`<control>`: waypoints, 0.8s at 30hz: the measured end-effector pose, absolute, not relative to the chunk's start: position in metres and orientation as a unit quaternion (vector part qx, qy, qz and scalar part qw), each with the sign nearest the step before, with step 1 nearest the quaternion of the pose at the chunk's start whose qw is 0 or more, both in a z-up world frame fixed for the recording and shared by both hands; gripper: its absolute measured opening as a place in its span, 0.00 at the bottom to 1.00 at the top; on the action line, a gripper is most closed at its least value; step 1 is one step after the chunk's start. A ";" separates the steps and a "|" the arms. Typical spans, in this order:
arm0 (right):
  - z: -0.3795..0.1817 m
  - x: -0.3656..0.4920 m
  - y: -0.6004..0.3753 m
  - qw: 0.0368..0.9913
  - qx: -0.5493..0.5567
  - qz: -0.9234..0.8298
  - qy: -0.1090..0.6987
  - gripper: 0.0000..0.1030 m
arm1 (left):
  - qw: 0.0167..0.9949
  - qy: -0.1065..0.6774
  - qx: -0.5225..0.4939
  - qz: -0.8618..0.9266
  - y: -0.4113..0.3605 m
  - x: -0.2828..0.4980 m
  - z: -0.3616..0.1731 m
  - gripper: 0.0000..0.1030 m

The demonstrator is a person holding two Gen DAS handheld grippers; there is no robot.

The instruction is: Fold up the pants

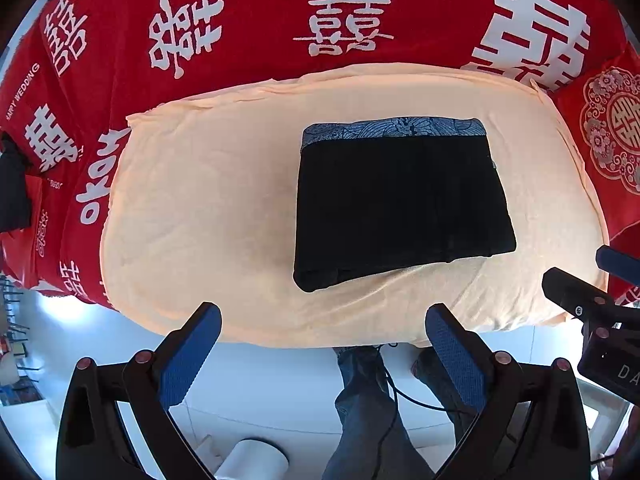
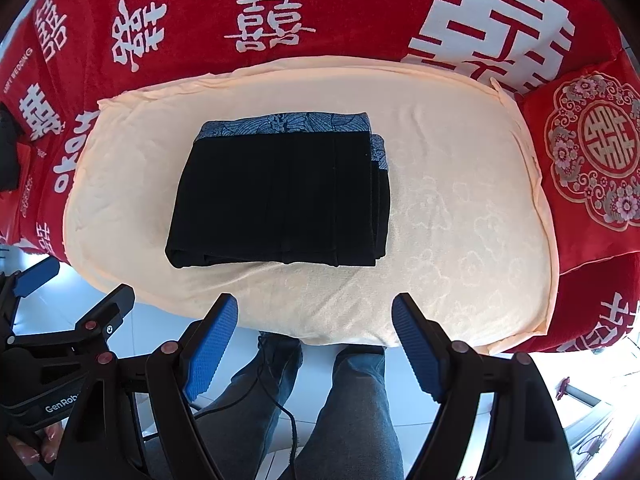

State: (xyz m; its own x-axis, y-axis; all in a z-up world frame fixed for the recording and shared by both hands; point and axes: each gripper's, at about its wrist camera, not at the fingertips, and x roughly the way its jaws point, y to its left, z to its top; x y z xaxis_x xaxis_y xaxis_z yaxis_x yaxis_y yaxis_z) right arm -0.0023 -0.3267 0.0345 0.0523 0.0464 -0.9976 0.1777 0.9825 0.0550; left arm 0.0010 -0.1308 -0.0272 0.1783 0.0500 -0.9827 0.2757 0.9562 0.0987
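Left wrist view. Left gripper point(image 1: 322, 330): jaws spread wide, blue pads point(image 1: 188, 356) bare, holding and touching nothing; raised off the near edge of the peach cushion point(image 1: 192, 200), tips over that edge. Pants point(image 1: 400, 200): black, folded to a compact rectangle, blue patterned waistband along the far side; they lie flat on the cushion, right of its middle, ahead of the fingers and well apart from them. Cushion rests on a red cover point(image 1: 248, 12) printed with white characters. Right gripper point(image 1: 580, 280) enters at the right margin, beside the cushion's near right corner; its opening cannot be read here.

Right wrist view. Right gripper point(image 2: 314, 330): jaws wide, pads point(image 2: 210, 346) empty, raised off the cushion's point(image 2: 460, 208) near edge. Pants point(image 2: 280, 192) lie left of the cushion's middle, ahead of the fingers, clear of them. Left gripper point(image 2: 72, 284) shows at the lower left, fingers apart. Red pillow point(image 2: 592, 152) sits against the cushion's right edge.
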 end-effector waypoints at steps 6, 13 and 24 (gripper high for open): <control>0.034 -0.001 -0.328 0.721 0.083 -0.051 0.686 0.80 | 0.761 0.631 0.133 -0.074 -0.132 0.004 -0.026 1.00; 0.034 0.001 -0.325 0.721 0.083 -0.053 0.686 0.80 | 0.761 0.630 0.134 -0.073 -0.132 0.006 -0.027 1.00; 0.032 0.002 -0.323 0.720 0.086 -0.055 0.687 0.80 | 0.761 0.630 0.134 -0.076 -0.133 0.007 -0.028 1.00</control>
